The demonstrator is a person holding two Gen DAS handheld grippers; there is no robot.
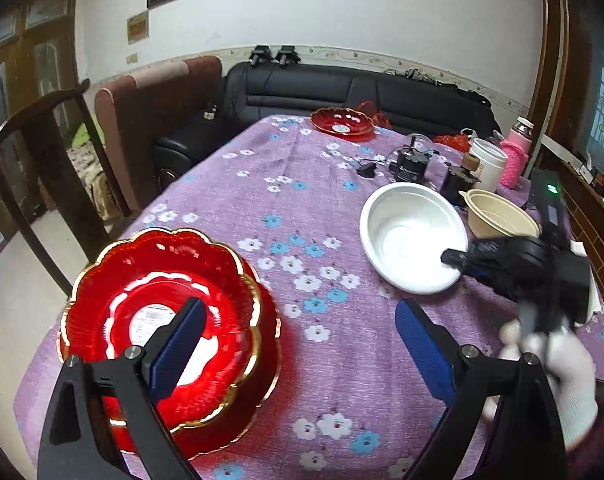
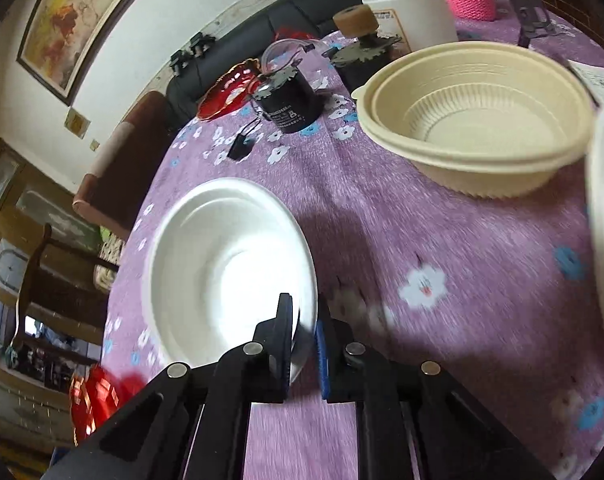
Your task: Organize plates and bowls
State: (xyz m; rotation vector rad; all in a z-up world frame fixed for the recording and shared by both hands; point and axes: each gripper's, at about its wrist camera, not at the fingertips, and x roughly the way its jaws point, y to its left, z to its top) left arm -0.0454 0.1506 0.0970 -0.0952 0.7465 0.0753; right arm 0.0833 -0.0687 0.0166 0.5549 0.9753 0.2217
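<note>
A white bowl (image 1: 406,236) (image 2: 222,264) sits on the purple flowered tablecloth (image 1: 302,208). My right gripper (image 2: 305,336) (image 1: 456,258) is shut on its near rim, one finger inside the bowl and one outside. Two nested beige bowls (image 2: 478,120) (image 1: 498,216) stand just behind it. A stack of red gold-rimmed plates (image 1: 142,292) (image 2: 98,396) lies at the table's near left corner. My left gripper (image 1: 302,344) hangs open above the cloth with nothing between its blue pads, its left finger (image 1: 178,344) over the red stack. Another red plate (image 1: 342,120) (image 2: 226,92) rests at the far edge.
Black cylindrical parts (image 1: 412,164) (image 2: 290,104), a small black adapter (image 1: 367,169), a white jar (image 1: 488,160) and a pink knitted bottle (image 1: 516,152) crowd the far right. A wooden chair (image 1: 42,152) stands left, a black sofa (image 1: 342,88) behind. A white-gloved hand (image 1: 562,380) holds the right gripper.
</note>
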